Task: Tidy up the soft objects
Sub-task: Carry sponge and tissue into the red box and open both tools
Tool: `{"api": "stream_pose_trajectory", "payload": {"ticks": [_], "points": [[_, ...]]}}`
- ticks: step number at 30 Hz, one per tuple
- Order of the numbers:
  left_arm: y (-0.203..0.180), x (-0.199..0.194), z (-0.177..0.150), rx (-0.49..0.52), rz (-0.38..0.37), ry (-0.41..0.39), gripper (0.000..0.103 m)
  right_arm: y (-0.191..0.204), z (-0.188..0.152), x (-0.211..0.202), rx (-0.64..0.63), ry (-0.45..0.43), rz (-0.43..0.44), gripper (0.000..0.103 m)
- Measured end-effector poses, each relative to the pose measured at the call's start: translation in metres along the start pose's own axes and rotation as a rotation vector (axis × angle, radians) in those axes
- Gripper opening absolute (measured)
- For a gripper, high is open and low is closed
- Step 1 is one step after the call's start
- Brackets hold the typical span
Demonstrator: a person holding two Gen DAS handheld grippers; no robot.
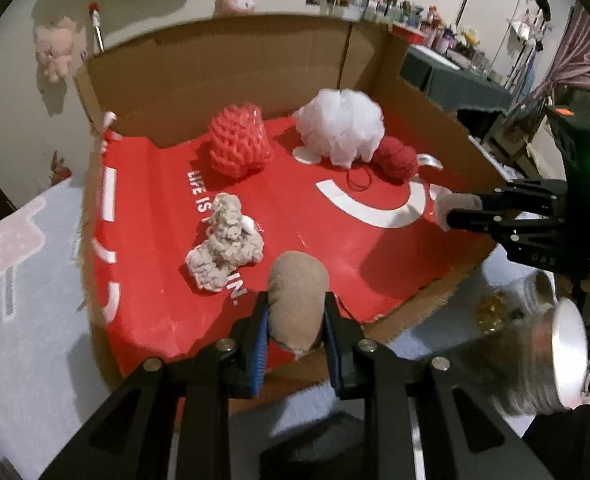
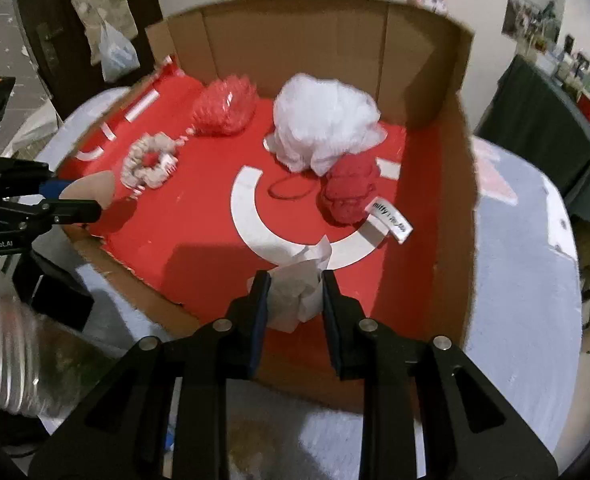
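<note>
Step in hand, judged: carrying two soft items to the cardboard box (image 1: 223, 64) for deposit. Left gripper (image 1: 297, 334) is clamped on a tan pad (image 1: 297, 300) just above the box's near edge. Right gripper (image 2: 295, 300) pinches crumpled white tissue (image 2: 299, 284) over the red floor inside the near wall. Already in the box: white mesh puff (image 1: 341, 126), red mesh puff (image 1: 237, 142), red yarn (image 1: 397, 158), grey scrunchie (image 1: 225, 242). Next move likely calls for lowering each item onto bare red floor, then parting the jaws.
</note>
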State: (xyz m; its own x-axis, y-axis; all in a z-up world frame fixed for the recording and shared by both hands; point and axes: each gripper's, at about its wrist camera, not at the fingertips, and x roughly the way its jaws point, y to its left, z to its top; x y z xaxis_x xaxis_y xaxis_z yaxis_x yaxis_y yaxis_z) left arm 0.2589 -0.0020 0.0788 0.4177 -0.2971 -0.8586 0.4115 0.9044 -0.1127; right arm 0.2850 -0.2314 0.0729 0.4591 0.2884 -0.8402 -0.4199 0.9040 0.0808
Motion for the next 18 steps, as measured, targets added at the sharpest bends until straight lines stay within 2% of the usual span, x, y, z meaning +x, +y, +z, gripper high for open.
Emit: {"api": "stream_pose_trajectory", "payload": {"ticks": [3,10,18], "points": [[0.003,0.012,0.008,0.011,0.015,0.040,0.026,-0.002,0.006,0.012,0.010,0.049,0.001,0.024],[0.010,0.029,0.016,0.028,0.039,0.112,0.028,0.000,0.011,0.027,-0.006,0.104,-0.023,0.024],[0.012,0.036,0.016,0.054,0.055,0.141,0.034,-0.001,0.015,0.030,0.003,0.132,-0.022,0.024]]}}
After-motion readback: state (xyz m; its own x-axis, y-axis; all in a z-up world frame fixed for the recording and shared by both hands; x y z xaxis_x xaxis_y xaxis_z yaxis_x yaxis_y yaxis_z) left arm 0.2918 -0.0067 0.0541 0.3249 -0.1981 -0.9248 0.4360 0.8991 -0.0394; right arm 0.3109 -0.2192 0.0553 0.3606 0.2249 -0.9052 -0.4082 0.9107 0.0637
